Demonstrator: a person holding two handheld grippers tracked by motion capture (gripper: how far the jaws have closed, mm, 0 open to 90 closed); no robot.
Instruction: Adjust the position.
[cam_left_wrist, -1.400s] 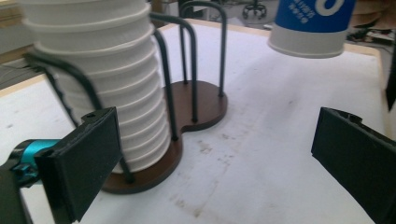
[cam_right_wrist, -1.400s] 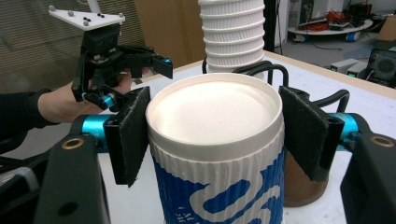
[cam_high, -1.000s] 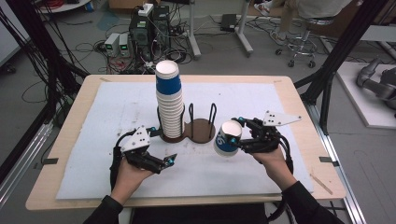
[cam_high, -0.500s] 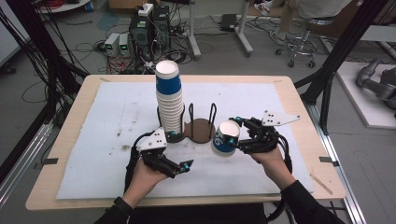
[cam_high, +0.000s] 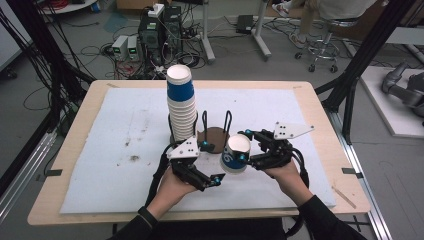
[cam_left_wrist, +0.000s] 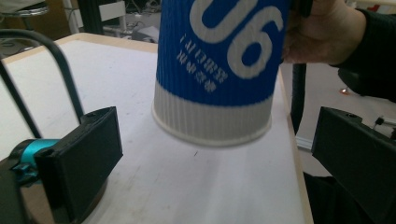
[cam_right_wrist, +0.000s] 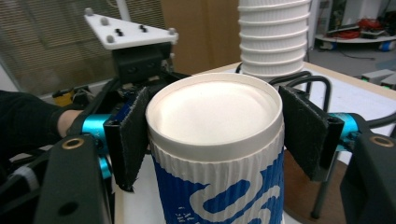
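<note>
The right gripper (cam_high: 243, 151) is closed on a cup (cam_high: 235, 154), which is held clear of the white mat (cam_high: 115, 145) just in front of the brown holder (cam_high: 216, 135). In the high view the cup is seen inverted, its base uppermost, with a tall stack (cam_high: 181, 102) of like cups standing on the holder's left part between black wire loops. The clamping itself is shown best in the right gripper view: both black pads (cam_right_wrist: 128, 135) are pressed against the ribbed wall of the cup (cam_right_wrist: 217, 154) just below its recessed base, and the left gripper (cam_right_wrist: 140, 63) with its white three-cornered plate is visible beyond it. The left gripper (cam_high: 214, 179) is open; in the left gripper view its jaws stand wide apart, low in the frame, with nothing between them, and the cup (cam_left_wrist: 219, 70) hangs ahead of them with its rolled rim (cam_left_wrist: 210, 137) slightly above the mat. That view alone gives the printing: large white figures on the blue band, read upside down as "90", so presumably "06" when the cup is upright, with a line of small white characters beside them, too blurred to be read. A white ribbed band runs between the blue field and the rim. The hand (cam_left_wrist: 322, 32) holding the right gripper is seen behind the cup there. No brand name can be made out in any view.
</note>
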